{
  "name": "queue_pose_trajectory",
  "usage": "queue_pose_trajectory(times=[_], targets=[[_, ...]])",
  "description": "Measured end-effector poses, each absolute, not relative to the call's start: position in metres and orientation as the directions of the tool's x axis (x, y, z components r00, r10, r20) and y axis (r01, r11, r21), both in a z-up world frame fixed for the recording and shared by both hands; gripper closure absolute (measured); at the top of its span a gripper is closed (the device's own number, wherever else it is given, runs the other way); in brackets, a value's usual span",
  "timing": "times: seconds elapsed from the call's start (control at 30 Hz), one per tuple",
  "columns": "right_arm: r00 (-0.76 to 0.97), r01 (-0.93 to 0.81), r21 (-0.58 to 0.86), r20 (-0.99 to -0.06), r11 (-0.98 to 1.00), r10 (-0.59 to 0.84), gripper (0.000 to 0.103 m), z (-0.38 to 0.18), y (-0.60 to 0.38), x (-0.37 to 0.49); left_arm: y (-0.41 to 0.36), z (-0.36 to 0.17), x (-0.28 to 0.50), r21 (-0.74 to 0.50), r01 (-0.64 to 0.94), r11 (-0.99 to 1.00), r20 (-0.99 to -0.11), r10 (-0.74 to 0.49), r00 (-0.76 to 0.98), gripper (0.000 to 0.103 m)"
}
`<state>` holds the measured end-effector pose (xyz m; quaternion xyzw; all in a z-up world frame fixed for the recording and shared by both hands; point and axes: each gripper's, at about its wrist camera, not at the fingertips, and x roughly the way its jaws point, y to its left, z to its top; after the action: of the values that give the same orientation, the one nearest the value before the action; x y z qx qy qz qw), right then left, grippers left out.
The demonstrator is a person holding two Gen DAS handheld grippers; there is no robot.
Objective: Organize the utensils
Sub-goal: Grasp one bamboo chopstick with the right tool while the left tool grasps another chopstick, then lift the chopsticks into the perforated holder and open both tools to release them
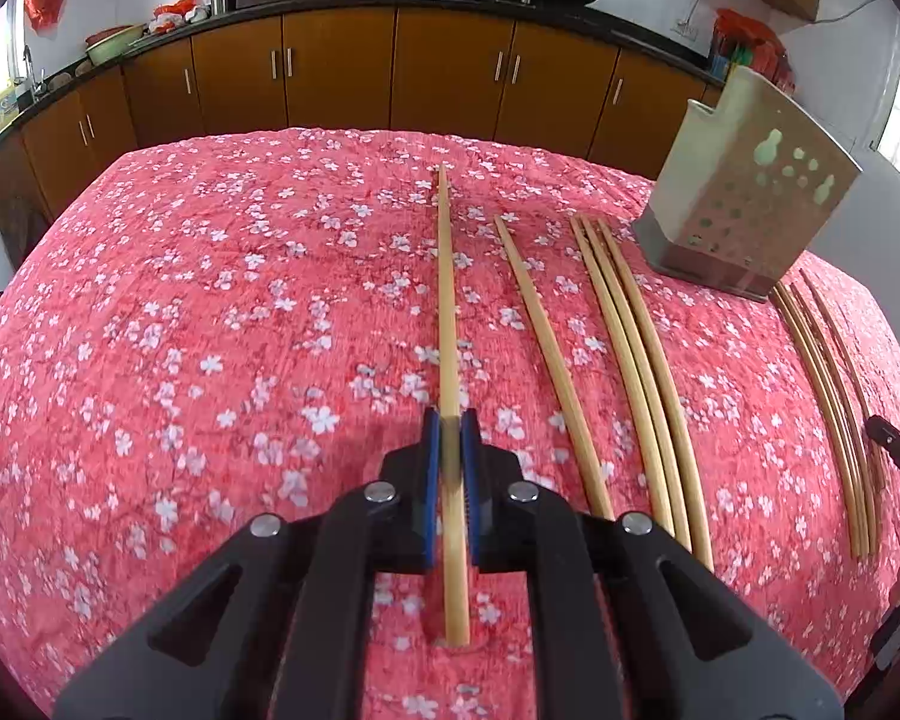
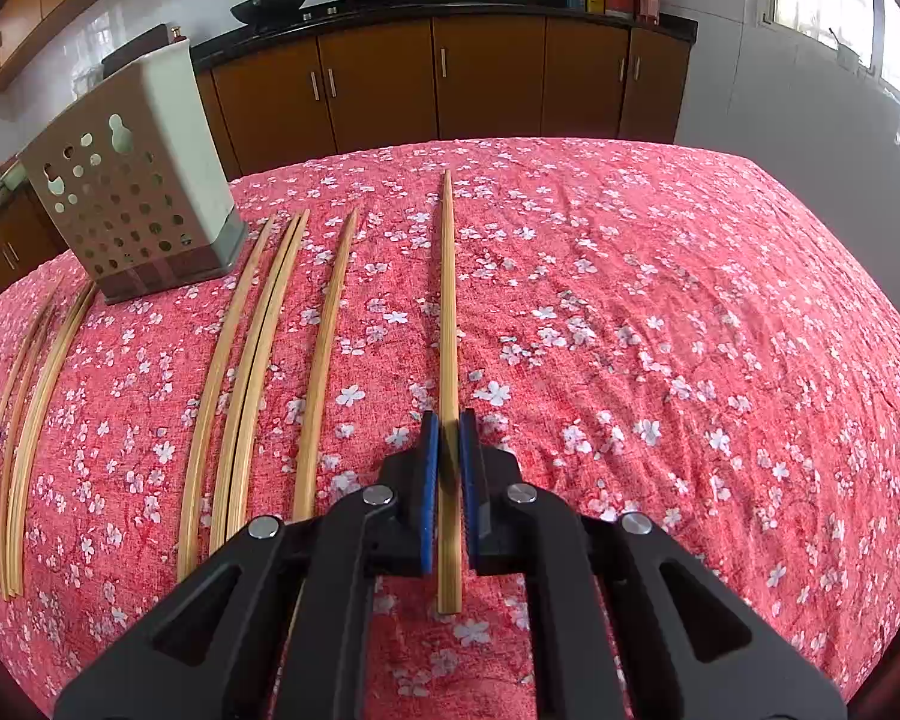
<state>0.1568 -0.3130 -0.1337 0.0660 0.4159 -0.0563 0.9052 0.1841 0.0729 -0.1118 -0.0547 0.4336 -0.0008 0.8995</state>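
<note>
Left wrist: my left gripper [image 1: 450, 426] is clamped on a chopstick [image 1: 446, 300] lying on the floral cloth [image 1: 210, 330]; holder [image 1: 744, 216] stands far right.
Right wrist: my right gripper [image 2: 448, 423] is clamped on another chopstick [image 2: 448, 300]; loose chopsticks [image 2: 258, 372] lie left of it.

Left gripper [image 1: 450, 426]: matte black angular linkage arms, triangular cut-outs, four round silver pivot pins, blue ridged pads [image 1: 431, 480] lining black fingers. Right gripper [image 2: 448, 429]: identical build; its black edge, white lettering, shows at right of left-wrist frame.
</note>
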Motion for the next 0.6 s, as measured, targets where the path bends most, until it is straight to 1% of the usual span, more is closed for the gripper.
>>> queue_pose_trajectory(times=[0.33,0.6], targets=[[0.648,0.154,0.071,-0.76,0.986,-0.047,0.095,-0.133,-0.315,0.153,0.076,-0.106,0.17,-0.093,-0.048,0.994,-0.776,-0.043,0.629,0.093],[0.653,0.15,0.075,-0.756,0.986,-0.042,0.095,-0.133,-0.31,0.148,0.066,-0.107,0.171,-0.033,-0.051,0.998,-0.781,0.006,0.624,0.092]])
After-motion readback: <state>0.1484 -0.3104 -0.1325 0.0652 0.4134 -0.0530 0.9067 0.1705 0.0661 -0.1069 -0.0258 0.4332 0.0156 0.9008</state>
